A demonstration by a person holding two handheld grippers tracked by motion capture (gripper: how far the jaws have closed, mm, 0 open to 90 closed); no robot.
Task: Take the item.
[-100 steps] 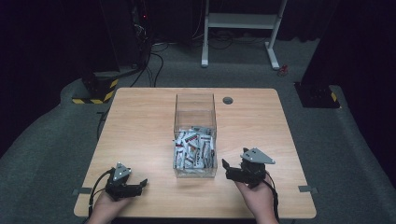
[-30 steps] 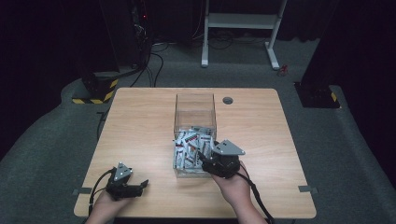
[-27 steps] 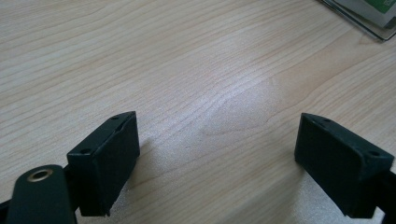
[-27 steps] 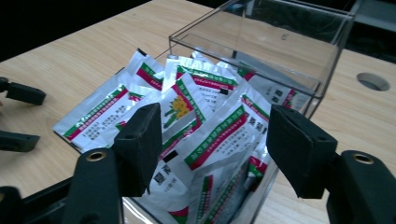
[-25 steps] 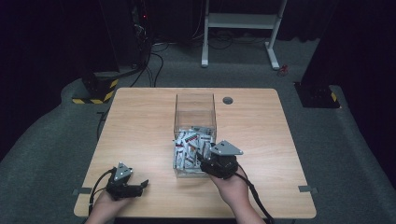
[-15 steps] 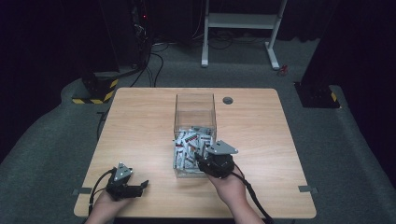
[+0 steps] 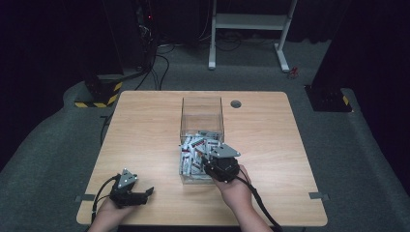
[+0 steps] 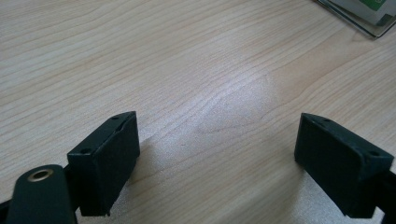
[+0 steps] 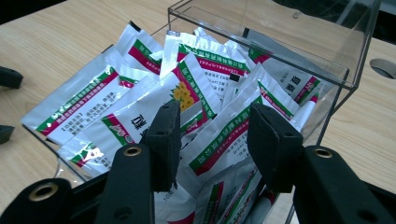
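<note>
Now my right gripper (image 9: pixel 212 140) half-open astride foil sachet (image 9: pixel 224 140) in clear box (image 9: pixel 355 70); light, slippery, crinkly: pinch top edge. Left gripper (image 8: pixel 217 163) open, idle near tabletop's front-left corner.

The table (image 7: pixel 145 130) is pale wood with fine brown grain. The box (image 9: pixel 327 60) ahead of the right gripper (image 9: pixel 212 140) is clear and colourless. The sachets (image 9: pixel 140 98) between and beyond its black jaws are silvery white with green and red stripes, dark print and a yellow flower motif. The left gripper (image 8: pixel 219 163) is black too.
</note>
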